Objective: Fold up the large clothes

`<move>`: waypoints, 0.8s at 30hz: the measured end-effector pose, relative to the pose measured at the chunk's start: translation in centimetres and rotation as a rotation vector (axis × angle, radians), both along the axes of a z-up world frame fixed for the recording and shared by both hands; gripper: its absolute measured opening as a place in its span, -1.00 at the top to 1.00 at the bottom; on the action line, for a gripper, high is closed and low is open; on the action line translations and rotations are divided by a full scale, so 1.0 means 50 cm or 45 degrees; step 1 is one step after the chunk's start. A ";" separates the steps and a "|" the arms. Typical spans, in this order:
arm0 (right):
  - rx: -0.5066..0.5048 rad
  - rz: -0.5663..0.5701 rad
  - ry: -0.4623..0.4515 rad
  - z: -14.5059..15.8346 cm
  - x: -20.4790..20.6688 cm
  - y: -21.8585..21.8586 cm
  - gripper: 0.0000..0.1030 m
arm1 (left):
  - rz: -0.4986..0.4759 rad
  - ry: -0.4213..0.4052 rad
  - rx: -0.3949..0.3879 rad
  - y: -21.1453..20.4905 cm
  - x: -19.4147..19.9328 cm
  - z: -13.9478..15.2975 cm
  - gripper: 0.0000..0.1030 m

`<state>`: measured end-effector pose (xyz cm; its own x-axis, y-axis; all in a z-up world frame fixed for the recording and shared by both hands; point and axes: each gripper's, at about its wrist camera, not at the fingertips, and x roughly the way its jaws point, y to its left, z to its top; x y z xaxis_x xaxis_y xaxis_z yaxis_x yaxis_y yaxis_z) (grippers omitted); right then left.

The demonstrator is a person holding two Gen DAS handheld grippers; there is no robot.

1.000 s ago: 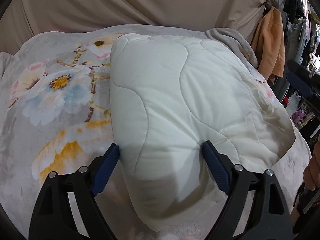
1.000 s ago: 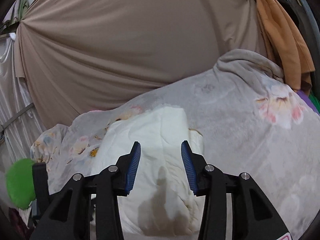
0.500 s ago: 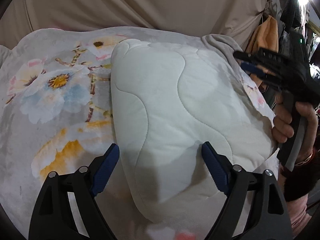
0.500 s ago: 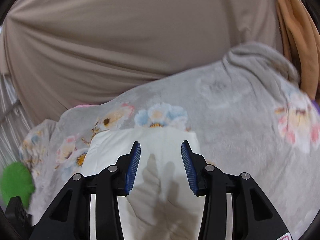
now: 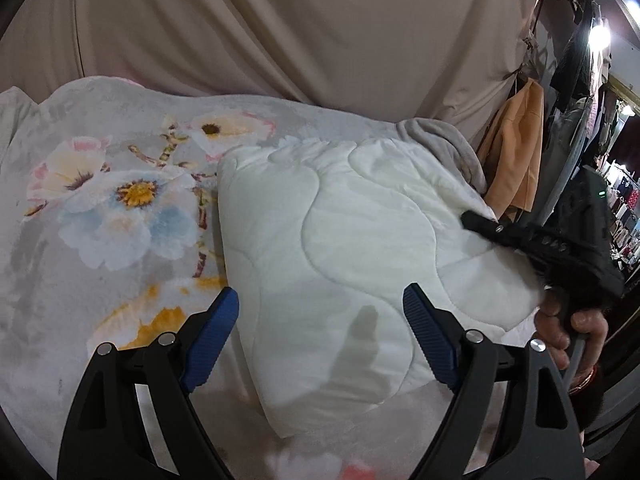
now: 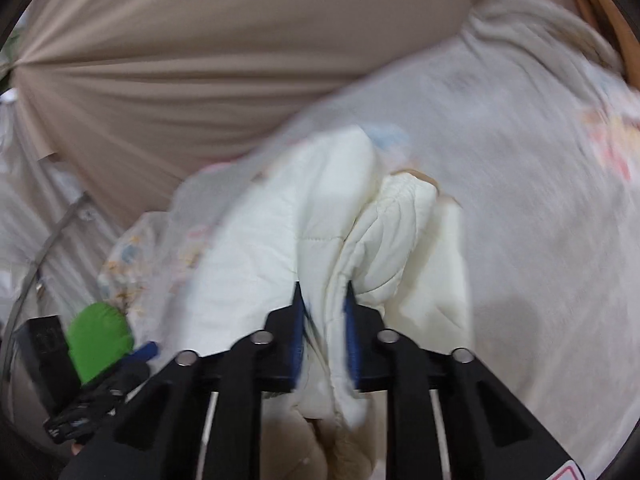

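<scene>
R gripper (image 6: pixel 323 300) jaws closing on white quilted garment (image 5: pixel 360 240) edge; L gripper (image 5: pixel 320 320) jaws wide, holding nothing, over floral blanket (image 5: pixel 100 200).

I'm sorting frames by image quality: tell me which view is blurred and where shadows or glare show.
Right wrist view: motion-smeared, the floral blanket streaked, the right gripper closing on the white quilted garment. Left wrist view: sharp, the open left gripper casting a finger-shaped shadow on the garment; a bright lamp glares top right; fisheye bends both.
</scene>
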<state>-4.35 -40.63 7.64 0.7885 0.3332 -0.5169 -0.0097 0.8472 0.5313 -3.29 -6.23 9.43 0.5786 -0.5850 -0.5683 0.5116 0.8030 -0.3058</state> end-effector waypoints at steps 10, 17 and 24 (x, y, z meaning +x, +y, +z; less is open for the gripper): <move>0.023 -0.198 0.052 -0.113 -0.051 -0.043 0.83 | -0.047 -0.037 0.015 -0.050 0.008 0.014 -0.59; -0.011 -0.238 0.140 -0.172 -0.079 -0.054 0.68 | -0.067 0.018 0.203 -0.137 0.029 -0.073 -0.60; -0.157 -0.315 -0.026 -0.020 -0.087 -0.053 0.66 | -0.034 -0.021 0.263 -0.143 0.028 -0.084 -0.64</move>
